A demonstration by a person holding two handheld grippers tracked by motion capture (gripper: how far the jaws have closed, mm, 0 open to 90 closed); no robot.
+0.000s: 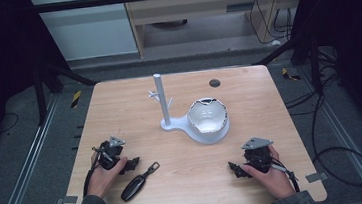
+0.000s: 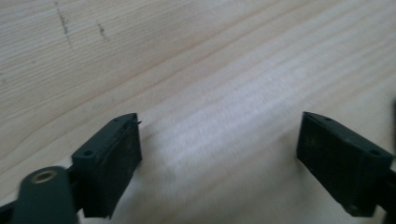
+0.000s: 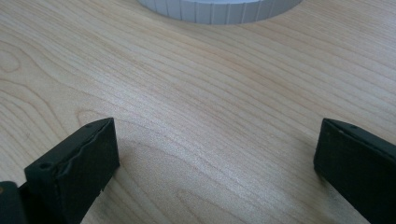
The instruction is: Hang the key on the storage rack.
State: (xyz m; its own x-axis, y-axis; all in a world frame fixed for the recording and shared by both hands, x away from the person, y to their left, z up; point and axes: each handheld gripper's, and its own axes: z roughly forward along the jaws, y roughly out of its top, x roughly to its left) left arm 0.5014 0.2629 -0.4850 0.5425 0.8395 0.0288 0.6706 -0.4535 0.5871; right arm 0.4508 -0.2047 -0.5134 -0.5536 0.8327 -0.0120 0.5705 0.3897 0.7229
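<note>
**Both claws open and empty over the table**

A person holds a claw in each hand low over the near part of a wooden table [image 1: 119,103]. The left claw [image 1: 133,163] has its jaws spread wide with nothing between them; its own view shows bare wood grain in the gap. A black car key [image 1: 137,183] lies flat on the table just beside this claw, on the side toward the other hand, its narrow end pointing toward the far edge.

The right claw [image 1: 233,169] is also spread wide and holds nothing. Ahead of it, toward the middle of the table, stands a pale grey stand [image 1: 199,130] with a round bowl [image 1: 208,115] on one end and an upright post [image 1: 160,99] with short pegs on the other. In the right gripper view the ribbed rim of that stand's base [image 3: 219,11] lies beyond the jaws, apart from them.

A small dark disc [image 1: 214,83] sits in the table near its far edge.
</note>
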